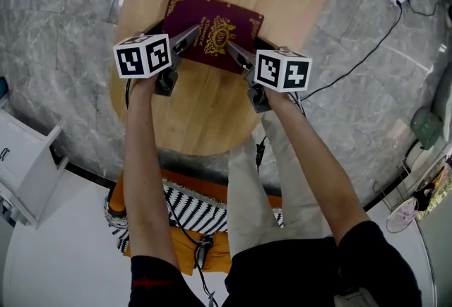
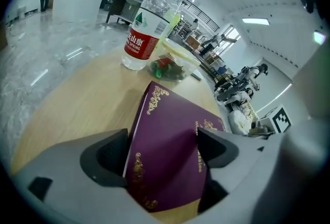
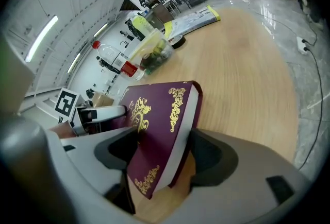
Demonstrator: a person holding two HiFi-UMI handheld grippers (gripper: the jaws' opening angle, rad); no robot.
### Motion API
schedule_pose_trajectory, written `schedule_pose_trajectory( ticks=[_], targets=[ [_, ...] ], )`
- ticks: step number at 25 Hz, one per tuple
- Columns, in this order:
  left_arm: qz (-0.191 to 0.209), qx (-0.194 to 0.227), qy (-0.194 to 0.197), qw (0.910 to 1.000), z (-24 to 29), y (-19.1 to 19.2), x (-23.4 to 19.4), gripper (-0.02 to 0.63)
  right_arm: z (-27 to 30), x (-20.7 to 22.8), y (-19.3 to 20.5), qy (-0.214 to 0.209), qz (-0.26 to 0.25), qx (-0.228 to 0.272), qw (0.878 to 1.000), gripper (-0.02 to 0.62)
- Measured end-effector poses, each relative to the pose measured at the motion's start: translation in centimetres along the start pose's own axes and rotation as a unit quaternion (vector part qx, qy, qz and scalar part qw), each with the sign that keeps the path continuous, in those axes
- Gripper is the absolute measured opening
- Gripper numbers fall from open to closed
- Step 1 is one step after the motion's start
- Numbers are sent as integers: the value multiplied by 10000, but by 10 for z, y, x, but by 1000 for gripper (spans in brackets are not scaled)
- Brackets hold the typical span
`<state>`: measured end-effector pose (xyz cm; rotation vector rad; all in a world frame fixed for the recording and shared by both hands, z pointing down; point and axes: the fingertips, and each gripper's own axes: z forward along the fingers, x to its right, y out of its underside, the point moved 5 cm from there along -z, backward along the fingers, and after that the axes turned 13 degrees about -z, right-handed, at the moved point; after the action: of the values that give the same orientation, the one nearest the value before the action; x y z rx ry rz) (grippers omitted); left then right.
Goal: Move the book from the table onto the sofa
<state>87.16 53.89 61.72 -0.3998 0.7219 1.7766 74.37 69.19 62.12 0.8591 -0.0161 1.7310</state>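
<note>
Between the wide-spread fingers [image 2: 103, 158] of the left gripper [image 2: 162, 151]: 1 near corner of the maroon book [image 2: 165, 125], not pinched. Between the equally wide fingers of the right gripper [image 3: 162, 153]: the other near corner, page edges showing, gaps at both pads. Lying on the round wooden table [image 1: 205, 108], gold ornament on the cover, lettering unreadable. Farther back, a water bottle [image 2: 149, 22] with a red label: white Chinese characters, "SPRING" beneath. Beside it, a clear food tub [image 2: 172, 66].
</note>
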Motion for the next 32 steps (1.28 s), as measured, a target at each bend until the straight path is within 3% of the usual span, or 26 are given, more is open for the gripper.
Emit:
schedule_pose_trajectory(
  ticks=[16, 25, 32],
  targets=[
    [150, -58, -179, 9997, -5, 8, 3, 416, 1, -1, -3, 75, -89, -263, 9996, 324],
    [177, -3, -135, 9998, -15, 9, 13, 410, -10, -5, -9, 127, -285, -176, 9994, 324],
    [157, 514, -248, 9982, -47, 13, 48, 410, -45, -18, -27, -11, -789, -145, 9968, 324]
  ],
)
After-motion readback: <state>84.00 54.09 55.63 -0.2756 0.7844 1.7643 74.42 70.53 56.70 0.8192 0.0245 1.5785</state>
